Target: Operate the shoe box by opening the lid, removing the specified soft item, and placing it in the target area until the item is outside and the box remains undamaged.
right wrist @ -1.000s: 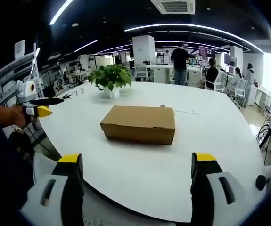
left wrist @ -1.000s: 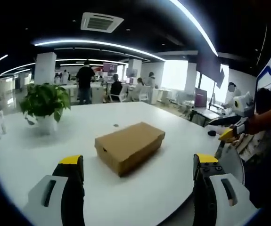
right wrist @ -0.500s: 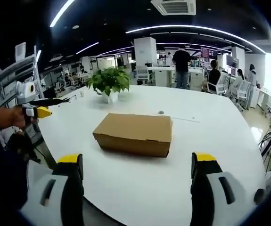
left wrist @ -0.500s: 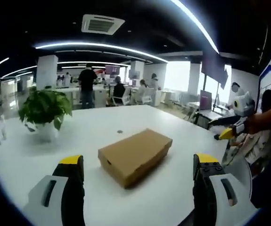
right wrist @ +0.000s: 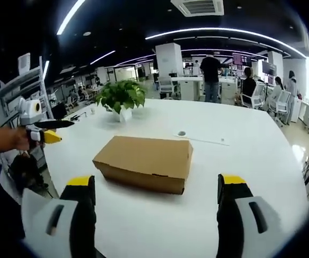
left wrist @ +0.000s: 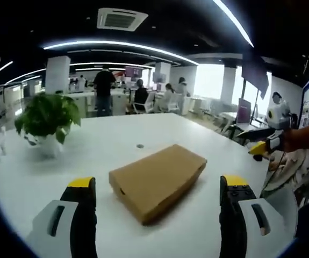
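Observation:
A closed brown cardboard shoe box (left wrist: pixel 157 180) (right wrist: pixel 143 162) lies flat on a large white table (left wrist: pixel 111 140) (right wrist: pixel 235 161). My left gripper (left wrist: pixel 157 215) is open, its jaws rising wide apart in front of the box with nothing between them. My right gripper (right wrist: pixel 154 212) is open too, its jaws standing either side of the box's near face, short of it. In the left gripper view the right gripper (left wrist: pixel 261 146) comes in at the right edge, held by a hand. The left gripper (right wrist: pixel 44 131) appears at the left of the right gripper view. The box's contents are hidden.
A potted green plant (left wrist: pixel 47 121) (right wrist: pixel 121 97) stands on the table beyond the box. A small round disc (left wrist: pixel 139 145) (right wrist: pixel 181 133) sits in the tabletop behind the box. Several people and office chairs are far behind the table.
Both cameras have moved closer to the box, which looks larger in each view. Both grippers stay open and the box has not moved.

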{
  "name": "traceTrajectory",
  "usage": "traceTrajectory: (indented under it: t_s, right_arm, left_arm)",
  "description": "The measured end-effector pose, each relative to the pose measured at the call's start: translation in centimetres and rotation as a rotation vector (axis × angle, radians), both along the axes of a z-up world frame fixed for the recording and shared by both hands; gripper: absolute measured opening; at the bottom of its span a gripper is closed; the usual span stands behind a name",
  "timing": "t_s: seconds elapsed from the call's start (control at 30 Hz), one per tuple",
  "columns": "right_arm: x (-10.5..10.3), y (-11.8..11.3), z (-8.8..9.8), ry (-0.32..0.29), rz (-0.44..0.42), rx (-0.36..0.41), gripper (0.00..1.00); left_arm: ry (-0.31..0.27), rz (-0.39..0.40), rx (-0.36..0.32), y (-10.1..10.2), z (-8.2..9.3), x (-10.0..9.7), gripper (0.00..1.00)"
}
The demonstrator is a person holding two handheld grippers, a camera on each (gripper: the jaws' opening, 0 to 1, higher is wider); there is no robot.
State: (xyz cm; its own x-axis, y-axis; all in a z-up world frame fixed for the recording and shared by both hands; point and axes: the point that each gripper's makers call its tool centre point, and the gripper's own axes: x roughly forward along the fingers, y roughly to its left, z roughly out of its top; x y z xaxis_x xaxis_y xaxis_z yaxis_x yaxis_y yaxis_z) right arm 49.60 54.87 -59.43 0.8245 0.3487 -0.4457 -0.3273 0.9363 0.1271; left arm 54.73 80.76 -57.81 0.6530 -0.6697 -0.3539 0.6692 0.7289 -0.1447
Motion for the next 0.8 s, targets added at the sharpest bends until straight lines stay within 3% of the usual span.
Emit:
traceTrajectory:
  t_s: [0.17,0.33,0.63,0.8]
  right_arm:
    - [3.1,-0.2,-0.8,0.007,0.012,0.002,0.88]
    - [5.7,-0.7,-2.9,0.045,0.009,0.010,0.86]
    - [8.8,-1.6,-6.4,0.104,-0.022,0.033,0.82]
    - [10.6,-1.9,-7.7,0.118,-0.044,0.051,0.74]
  left_arm:
    - [0.025,0.005,0.007,-0.8,-1.4,2.0,0.97]
    - [0.059,0.025,0.027,-1.0,-3.2,3.9,0.96]
    - [0.136,0.051,0.057,-1.2,-7.2,5.9,0.95]
    - [0.180,0.065,0.037,-2.1,-8.6,6.7,0.92]
